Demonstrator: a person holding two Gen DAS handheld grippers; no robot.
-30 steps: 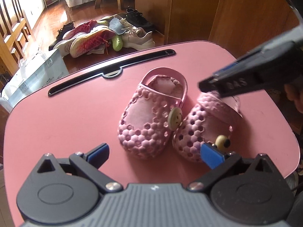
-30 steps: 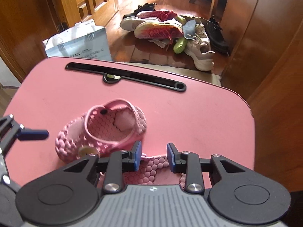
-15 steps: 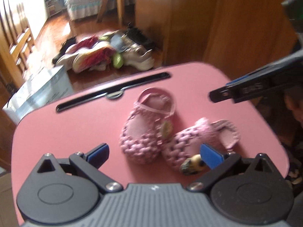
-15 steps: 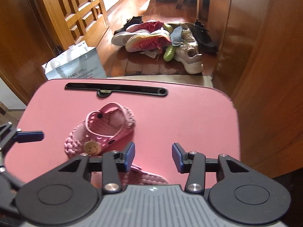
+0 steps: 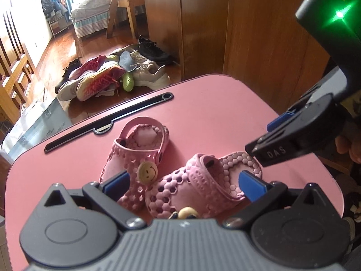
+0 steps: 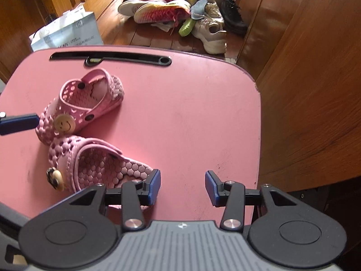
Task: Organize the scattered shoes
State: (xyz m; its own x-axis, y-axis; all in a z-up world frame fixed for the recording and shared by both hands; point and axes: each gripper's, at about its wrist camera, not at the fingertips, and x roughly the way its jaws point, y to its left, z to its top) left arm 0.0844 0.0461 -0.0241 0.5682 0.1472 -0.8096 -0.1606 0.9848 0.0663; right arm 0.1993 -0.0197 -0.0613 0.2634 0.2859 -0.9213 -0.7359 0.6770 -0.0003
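in the left view the left gripper [image 5: 183,184] hung wide open over two soft, light pink clogs [image 5: 203,192] on the pink table [image 5: 67,169], best pinched at a heel strap; in the right view the right gripper [image 6: 182,187] stood half open, empty, beside them.

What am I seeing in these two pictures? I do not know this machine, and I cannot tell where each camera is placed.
There is no robot here. A person holds a two-finger gripper in each hand, and a camera on each gripper looks forward along its fingers. The black and grey shape at the bottom of each picture is that gripper itself. One picture comes from the left gripper, the other from the right gripper. On the pink table lie two small pink clogs: one with a smiley button and one nearer the right gripper. Both grippers are open and hold nothing. Behind, a pile of shoes lies on the wooden floor.
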